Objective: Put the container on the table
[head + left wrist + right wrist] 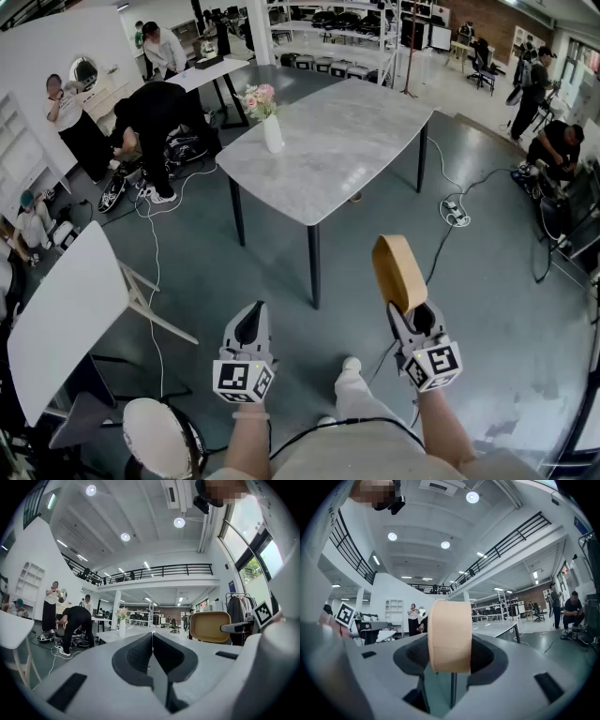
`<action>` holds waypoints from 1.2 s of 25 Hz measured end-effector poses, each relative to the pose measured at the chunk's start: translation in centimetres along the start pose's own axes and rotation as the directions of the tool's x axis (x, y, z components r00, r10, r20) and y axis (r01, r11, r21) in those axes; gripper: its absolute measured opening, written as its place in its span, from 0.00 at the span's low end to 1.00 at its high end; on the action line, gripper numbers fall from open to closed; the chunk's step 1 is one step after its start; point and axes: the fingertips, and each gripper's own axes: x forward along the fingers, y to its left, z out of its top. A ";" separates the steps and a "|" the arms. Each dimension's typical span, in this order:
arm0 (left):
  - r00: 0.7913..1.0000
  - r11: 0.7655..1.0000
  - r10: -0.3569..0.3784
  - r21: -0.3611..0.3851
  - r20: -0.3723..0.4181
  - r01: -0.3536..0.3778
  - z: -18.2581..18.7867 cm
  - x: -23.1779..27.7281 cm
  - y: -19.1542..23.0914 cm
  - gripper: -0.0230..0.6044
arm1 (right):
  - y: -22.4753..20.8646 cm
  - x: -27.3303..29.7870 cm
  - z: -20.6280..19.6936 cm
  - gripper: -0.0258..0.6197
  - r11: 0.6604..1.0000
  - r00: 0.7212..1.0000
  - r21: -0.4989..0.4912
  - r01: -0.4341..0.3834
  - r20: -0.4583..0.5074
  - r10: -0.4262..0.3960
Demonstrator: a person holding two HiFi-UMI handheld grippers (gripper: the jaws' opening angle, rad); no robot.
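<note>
A tan, rounded shallow container [398,272] stands on edge between the jaws of my right gripper [412,317], which is shut on it and held level above the grey floor. The right gripper view shows the container's rim [450,634] clamped between the dark pads. My left gripper [249,330] is level beside it, shut with nothing in it; its pads meet [152,638]. The container also shows at the right of the left gripper view [210,626]. The grey marble-top table [347,141] stands ahead, apart from both grippers.
A white vase of flowers [271,129] stands at the table's near-left corner. A white table [66,309] is at left. Cables and a power strip [455,214] lie on the floor. Several people work at the far left and far right.
</note>
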 end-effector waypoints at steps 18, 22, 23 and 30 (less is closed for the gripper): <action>0.999 0.999 -0.039 -0.022 -0.030 0.038 -0.9 15.7 -0.9 0.05 | -10.1 9.9 -0.2 0.38 0.999 0.999 0.048 -0.002 -0.033 0.003; 0.999 0.999 -0.032 -0.026 -0.022 0.031 -0.8 19.5 -0.6 0.05 | -12.1 12.9 0.2 0.38 0.999 0.999 0.042 -0.024 -0.033 0.026; 0.999 0.999 -0.029 -0.030 -0.018 0.028 -0.9 20.4 -0.5 0.05 | -12.5 13.6 0.3 0.38 0.999 0.999 0.036 -0.031 -0.034 0.033; 0.999 0.998 -0.048 -0.040 -0.013 0.048 -1.1 25.2 -1.4 0.04 | -15.3 16.7 0.6 0.38 0.998 0.998 0.023 -0.052 -0.046 0.053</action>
